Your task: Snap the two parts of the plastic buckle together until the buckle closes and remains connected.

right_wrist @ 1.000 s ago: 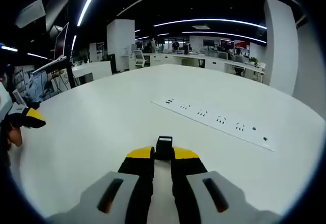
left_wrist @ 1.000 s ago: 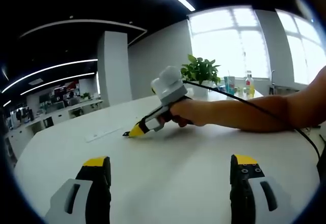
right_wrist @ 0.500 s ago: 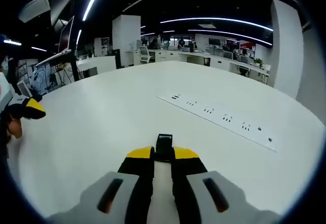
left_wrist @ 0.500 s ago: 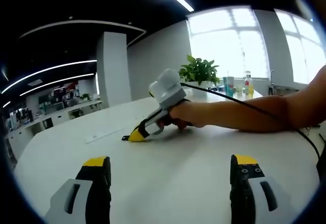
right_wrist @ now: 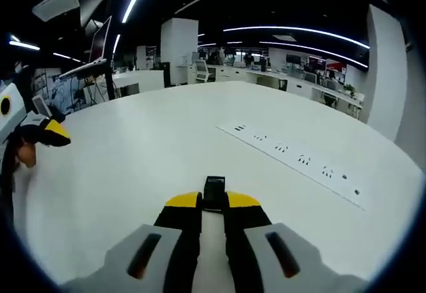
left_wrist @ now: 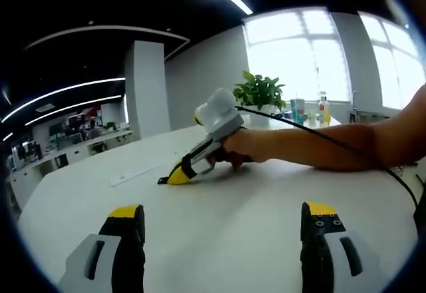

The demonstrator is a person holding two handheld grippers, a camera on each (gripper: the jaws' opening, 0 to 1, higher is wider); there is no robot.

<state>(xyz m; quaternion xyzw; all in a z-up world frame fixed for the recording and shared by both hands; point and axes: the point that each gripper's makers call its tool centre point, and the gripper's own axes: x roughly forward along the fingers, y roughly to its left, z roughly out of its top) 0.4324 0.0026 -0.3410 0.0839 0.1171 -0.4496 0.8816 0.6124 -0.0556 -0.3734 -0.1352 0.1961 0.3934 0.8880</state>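
Right now my right gripper (right_wrist: 213,203) has its jaws pinched nearly together on a small black buckle part (right_wrist: 213,193), which sticks out just past the yellow tips. Seen from the right gripper view, that piece hangs low over the white table (right_wrist: 153,146), near the middle of it. A long white power strip (right_wrist: 293,163) lies flat on the table farther off to the right, well apart from the buckle part. At the far left of the same view my left gripper (right_wrist: 50,133) comes in, with a hand just beside its yellow tip; I cannot tell from there how its jaws stand.

From the left gripper view, my left gripper (left_wrist: 223,230) has its jaws spread wide, one at each lower corner, with nothing between them but bare table (left_wrist: 219,240). Beyond them my right gripper (left_wrist: 174,176) rests low over the table, its yellow tip pointing left, held by a hand (left_wrist: 243,148) on a bare arm (left_wrist: 346,146) that reaches in from the right, with a black cable (left_wrist: 333,138) running along it. A potted plant (left_wrist: 261,93) stands at the far side near bright windows (left_wrist: 313,53).
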